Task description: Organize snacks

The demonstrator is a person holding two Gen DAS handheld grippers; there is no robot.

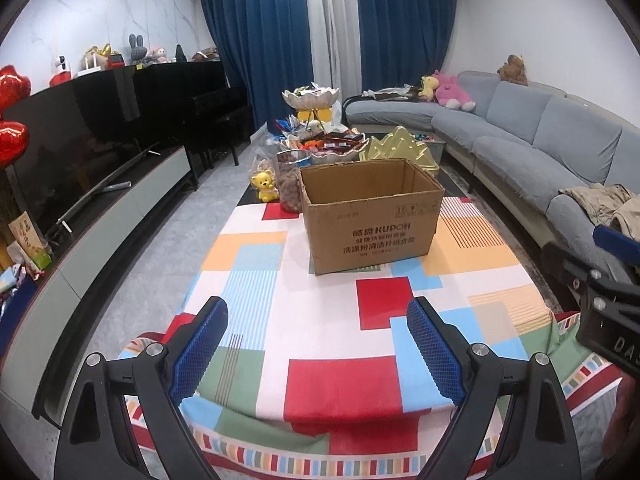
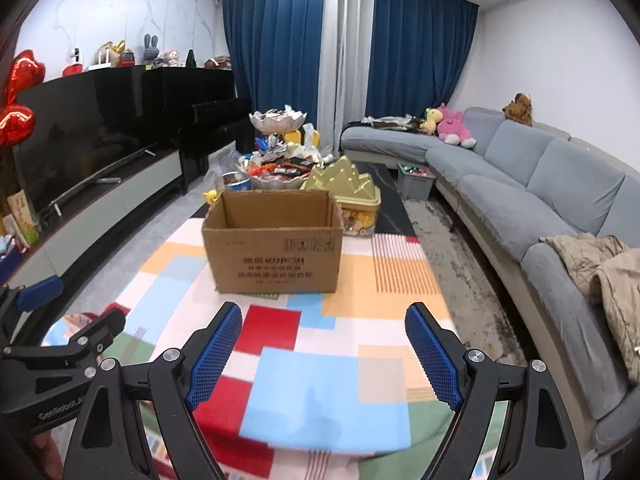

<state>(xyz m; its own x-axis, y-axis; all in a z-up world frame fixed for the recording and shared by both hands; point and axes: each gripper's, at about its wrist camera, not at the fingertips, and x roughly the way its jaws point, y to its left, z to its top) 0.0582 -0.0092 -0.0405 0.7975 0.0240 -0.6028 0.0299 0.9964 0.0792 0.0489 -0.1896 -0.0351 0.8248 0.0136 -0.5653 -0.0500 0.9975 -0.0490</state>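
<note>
A grey sectional sofa (image 2: 520, 184) runs along the right of a living room with blue curtains (image 2: 280, 60), opposite a large dark television (image 1: 80, 144) on a low console. Between them stands a long table (image 1: 280, 264) covered by a cloth of red, blue, orange and green blocks. An open cardboard box (image 1: 372, 216) with printed lettering sits upright near the middle of the cloth, flaps gone or folded out of sight, its interior showing nothing from these angles.

The snacks (image 2: 280, 170) — a heap of wrapped packets in a scalloped bowl — lie beyond the box at the far end of the table, with a second raised bowl (image 1: 311, 98) of packets above them. Just beside the box on its right is a gold, mountain-shaped lid on a clear container (image 2: 352, 196); on its left a clear jar of brown round pieces (image 1: 290, 184) and a small yellow bear figure (image 1: 265, 186).

The left hand-held gripper (image 1: 316, 344) hovers over the near end of the cloth, its blue pads spread wide and grasping nothing. The right hand-held gripper (image 2: 324, 348) is alongside it — likewise released and empty, well short of the box. Each camera catches the other tool's edge.
</note>
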